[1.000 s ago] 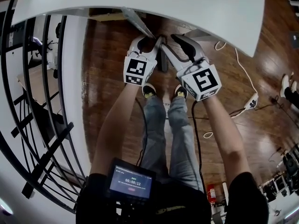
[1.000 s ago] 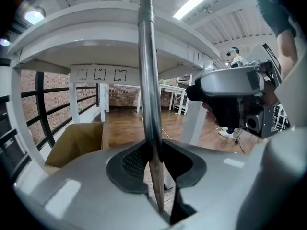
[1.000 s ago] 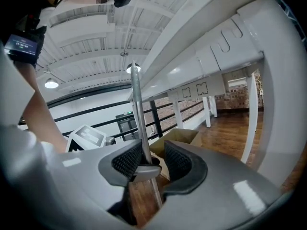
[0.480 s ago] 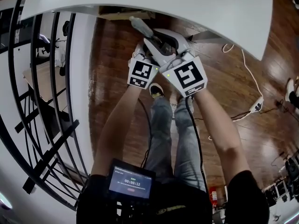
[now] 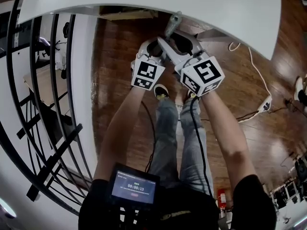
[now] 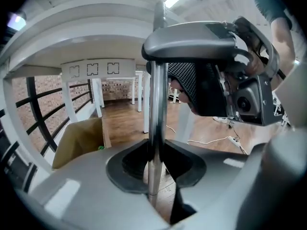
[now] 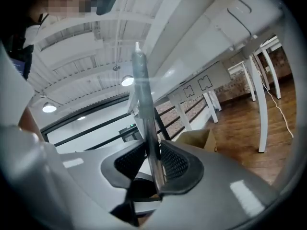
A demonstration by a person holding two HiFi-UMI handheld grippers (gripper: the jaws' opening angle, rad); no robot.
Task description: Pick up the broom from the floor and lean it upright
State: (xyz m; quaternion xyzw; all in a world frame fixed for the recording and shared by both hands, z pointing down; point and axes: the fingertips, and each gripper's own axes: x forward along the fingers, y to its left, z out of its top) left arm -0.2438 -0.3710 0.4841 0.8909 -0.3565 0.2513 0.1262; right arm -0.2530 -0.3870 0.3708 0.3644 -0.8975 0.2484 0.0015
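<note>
1. The broom handle [image 6: 157,104] stood close to upright in front of us, held by both grippers. Its tip reached up near the edge of the white table [image 5: 144,4]. The brush end showed in no view.
2. Our left gripper [image 6: 156,169] was clamped on the handle, with one dark pad pressed to each side of the metal tube.
3. Our right gripper [image 7: 152,164] sat higher on the same handle. Its jaws were opening with the handle between them, and the pads seemed to be touching it only lightly.
4. We judged the step in hand to be a shift of grip while standing the broom up. The left gripper therefore had to carry the whole weight, and any slack there would have let the smooth tube slide or swing.
5. We thought it best to move the right gripper along the handle only once its pads were fully clear, then close squarely across the tube.
6. For the lean, the brush end should meet the wooden floor [image 5: 120,104] first. That floor looked glossy, so a steep angle seemed safer against slipping.
</note>
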